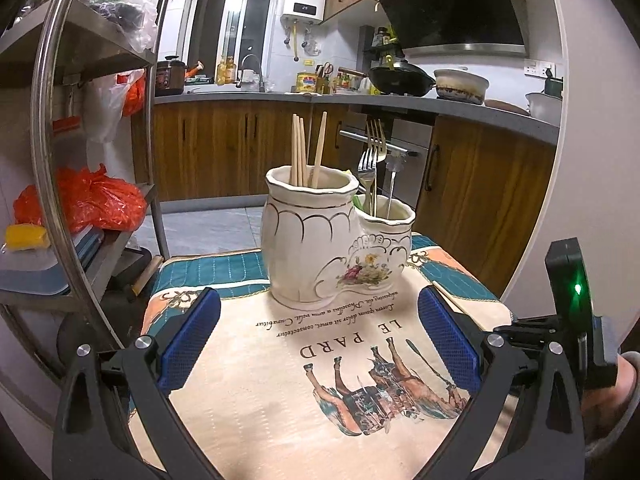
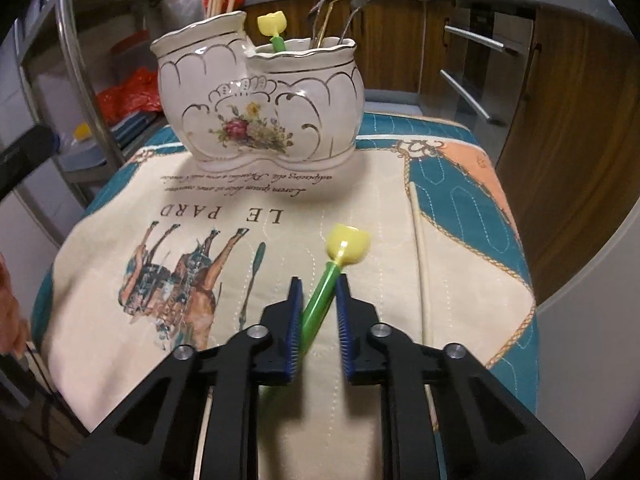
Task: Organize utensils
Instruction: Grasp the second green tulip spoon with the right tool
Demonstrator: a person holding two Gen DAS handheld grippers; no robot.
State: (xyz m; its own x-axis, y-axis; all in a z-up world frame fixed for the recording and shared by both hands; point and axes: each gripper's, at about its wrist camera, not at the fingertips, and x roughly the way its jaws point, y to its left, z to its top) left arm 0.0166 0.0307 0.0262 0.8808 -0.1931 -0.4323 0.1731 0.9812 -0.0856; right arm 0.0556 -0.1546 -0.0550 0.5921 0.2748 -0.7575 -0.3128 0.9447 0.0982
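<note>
Landmark: the white ceramic holder (image 2: 256, 108), a two-cup piece with gold trim and a flower print, standing upright on the printed cloth (image 2: 360, 208).

Right gripper (image 2: 318, 280): pressed in on the green stem of a yellow tulip-topped utensil (image 2: 347, 245), which lies slantwise between the blue pads; the yellow head pokes out past the fingertips, on the near side of the holder and well apart from it (the stem's lower end runs under the jaws and out of sight).

Left gripper (image 1: 320, 300): jaws spread wide with nothing between the pads, hovering over the cloth just in front of the holder.

Taller cup: holds several wooden chopsticks (image 1: 306, 150), standing upright.

Lower cup: holds forks (image 1: 372, 152) with tines up, a thin clear-topped pick, and a second yellow tulip utensil (image 2: 273, 26) leaning at the rim beside the taller cup.

On the cloth: one loose chopstick (image 2: 420, 240) lies to the right of the holder's front, running toward the near edge, apart from the held utensil.

Behind the holder: wooden kitchen cabinets (image 1: 224, 148) and a counter.
</note>
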